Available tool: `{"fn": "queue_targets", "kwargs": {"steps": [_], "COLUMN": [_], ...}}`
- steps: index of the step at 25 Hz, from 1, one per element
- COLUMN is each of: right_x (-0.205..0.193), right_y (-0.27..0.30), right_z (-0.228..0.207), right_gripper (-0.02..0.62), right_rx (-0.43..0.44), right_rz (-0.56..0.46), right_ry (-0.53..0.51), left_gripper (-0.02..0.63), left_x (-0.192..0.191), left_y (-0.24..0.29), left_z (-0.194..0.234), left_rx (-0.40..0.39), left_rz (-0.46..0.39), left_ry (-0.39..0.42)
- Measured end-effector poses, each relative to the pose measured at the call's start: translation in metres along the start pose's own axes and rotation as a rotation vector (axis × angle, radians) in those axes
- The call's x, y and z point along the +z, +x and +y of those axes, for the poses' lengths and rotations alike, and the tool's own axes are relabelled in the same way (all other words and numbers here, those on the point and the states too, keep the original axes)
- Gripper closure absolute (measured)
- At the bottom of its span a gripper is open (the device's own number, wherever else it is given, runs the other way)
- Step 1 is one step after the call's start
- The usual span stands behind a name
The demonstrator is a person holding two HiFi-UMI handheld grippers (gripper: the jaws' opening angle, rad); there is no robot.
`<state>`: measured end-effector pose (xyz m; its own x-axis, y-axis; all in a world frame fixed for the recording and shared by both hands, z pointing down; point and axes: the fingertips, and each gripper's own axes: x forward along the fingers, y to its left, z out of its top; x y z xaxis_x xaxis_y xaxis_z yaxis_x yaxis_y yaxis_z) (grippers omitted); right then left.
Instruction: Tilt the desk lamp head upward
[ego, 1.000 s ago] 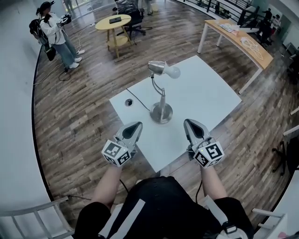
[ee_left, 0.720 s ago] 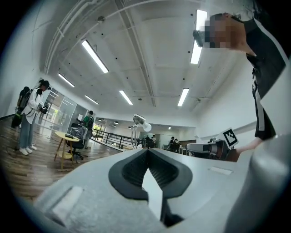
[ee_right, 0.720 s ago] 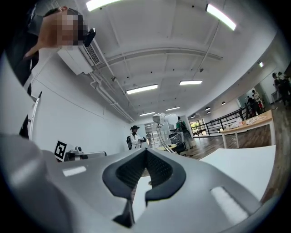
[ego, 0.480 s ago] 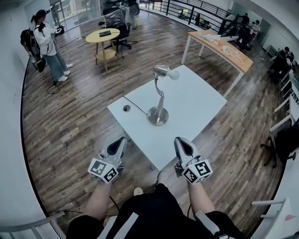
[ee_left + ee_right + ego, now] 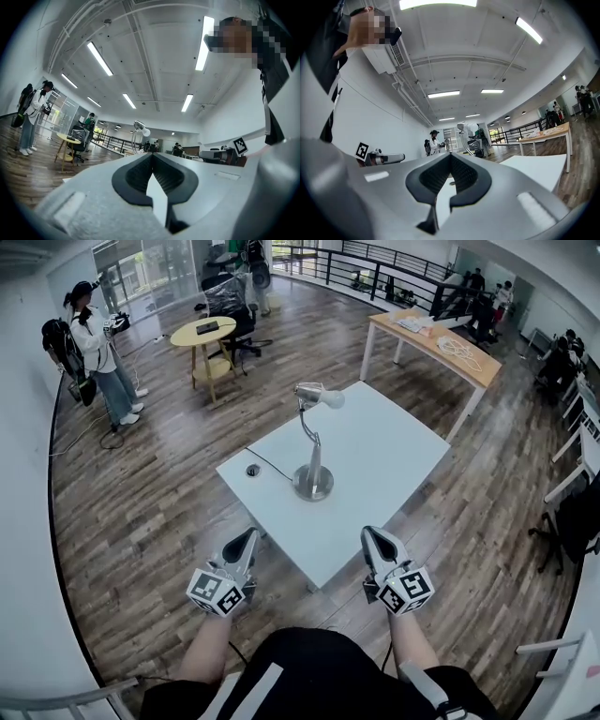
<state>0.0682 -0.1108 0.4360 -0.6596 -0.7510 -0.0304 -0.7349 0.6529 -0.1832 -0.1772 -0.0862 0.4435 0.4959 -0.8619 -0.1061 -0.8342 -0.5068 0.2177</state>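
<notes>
Two hand-held grippers, left (image 5: 248, 537), right (image 5: 372, 535), closed; one desk lamp (image 5: 312, 481).

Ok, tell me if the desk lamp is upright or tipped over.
Upright: the desk lamp stands on its round base on the white table, head at top.

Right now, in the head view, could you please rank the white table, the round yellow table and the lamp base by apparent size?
1. white table
2. round yellow table, though it stands farther from the camera
3. lamp base
</notes>
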Motion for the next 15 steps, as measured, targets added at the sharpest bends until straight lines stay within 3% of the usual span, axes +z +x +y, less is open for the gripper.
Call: {"fn": "queue_targets", "kwargs": {"steps": [3, 10, 15], "right_x": [0.002, 0.02, 0.025], "right_y": [-0.007, 0.001, 0.0], "right_z": [-0.013, -0.022, -0.025], "right_gripper": [0.592, 0.592, 0.592], "right_rx": [-0.012, 0.049, 0.059], "right_rz": [-0.005, -0.027, -0.042], "right_ry": [0.014, -0.011, -0.017], "left_gripper": [0.606, 0.606, 0.606], "left_x": [0.003, 0.02, 0.025], "left_y": [0.011, 0.026, 0.027], "left_z": [-0.012, -0.021, -0.027], "left_rx": [-0.006, -0.011, -0.002], "left_rz": [-0.022, -0.041, -0.041], "left_ry": [0.006, 0.05, 0.032]}}
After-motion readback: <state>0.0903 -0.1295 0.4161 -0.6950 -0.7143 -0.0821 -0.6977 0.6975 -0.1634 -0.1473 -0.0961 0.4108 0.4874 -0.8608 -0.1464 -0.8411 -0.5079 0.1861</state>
